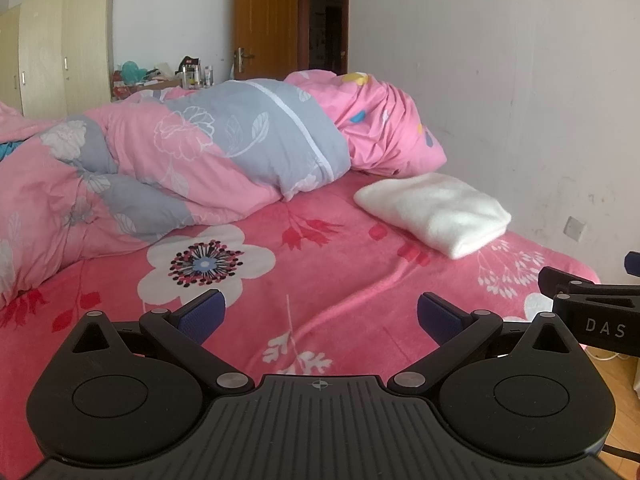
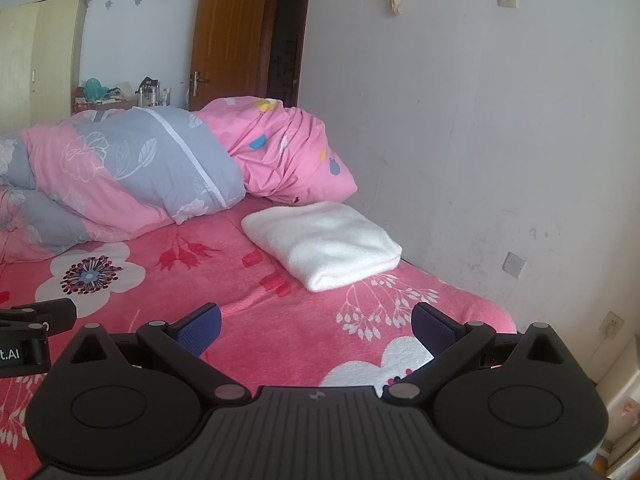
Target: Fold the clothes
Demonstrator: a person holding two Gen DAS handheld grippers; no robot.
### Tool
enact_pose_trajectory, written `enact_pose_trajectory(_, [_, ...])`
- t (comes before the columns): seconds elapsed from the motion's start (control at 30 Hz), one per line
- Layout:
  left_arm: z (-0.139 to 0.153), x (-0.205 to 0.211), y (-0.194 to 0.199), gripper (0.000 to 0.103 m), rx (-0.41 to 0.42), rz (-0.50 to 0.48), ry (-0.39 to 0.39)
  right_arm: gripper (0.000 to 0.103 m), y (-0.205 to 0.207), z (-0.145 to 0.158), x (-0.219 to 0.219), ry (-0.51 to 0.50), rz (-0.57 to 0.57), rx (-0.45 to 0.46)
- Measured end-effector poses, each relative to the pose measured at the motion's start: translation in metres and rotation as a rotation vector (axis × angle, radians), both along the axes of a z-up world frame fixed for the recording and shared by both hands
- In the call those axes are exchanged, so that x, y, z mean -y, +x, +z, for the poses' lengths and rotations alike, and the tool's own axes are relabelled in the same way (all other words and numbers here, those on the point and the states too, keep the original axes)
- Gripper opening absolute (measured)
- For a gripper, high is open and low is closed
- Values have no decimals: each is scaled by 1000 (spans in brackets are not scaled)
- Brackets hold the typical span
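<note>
The white towel (image 2: 322, 246) lies folded on the bed (image 2: 240, 320) near the wall — soft, light, floppy, best pinched at a corner. Both the left hand-held gripper (image 1: 320, 318) and the right hand-held gripper (image 2: 316, 324) gape empty.

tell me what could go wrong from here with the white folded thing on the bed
1. The folded white cloth lies near the bed's wall-side edge; a sideways nudge might push it off.
2. It is thick and soft, so a one-sided pinch by the open right gripper could lift only the top layer and undo the fold.
3. The bunched quilt lies close behind it, and the open left gripper could snag it.
</note>
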State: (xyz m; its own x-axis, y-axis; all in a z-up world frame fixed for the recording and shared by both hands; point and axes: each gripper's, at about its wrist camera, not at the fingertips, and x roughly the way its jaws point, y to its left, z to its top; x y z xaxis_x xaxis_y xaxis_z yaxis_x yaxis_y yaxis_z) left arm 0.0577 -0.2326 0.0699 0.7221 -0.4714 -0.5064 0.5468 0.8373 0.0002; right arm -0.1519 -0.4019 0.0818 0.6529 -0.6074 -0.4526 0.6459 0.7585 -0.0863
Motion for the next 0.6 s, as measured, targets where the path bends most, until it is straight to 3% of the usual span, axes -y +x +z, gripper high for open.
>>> enact_pose_trajectory(0.6, [-1, 2, -1, 103, 1, 0, 0, 103, 0, -1, 1, 1, 0, 1])
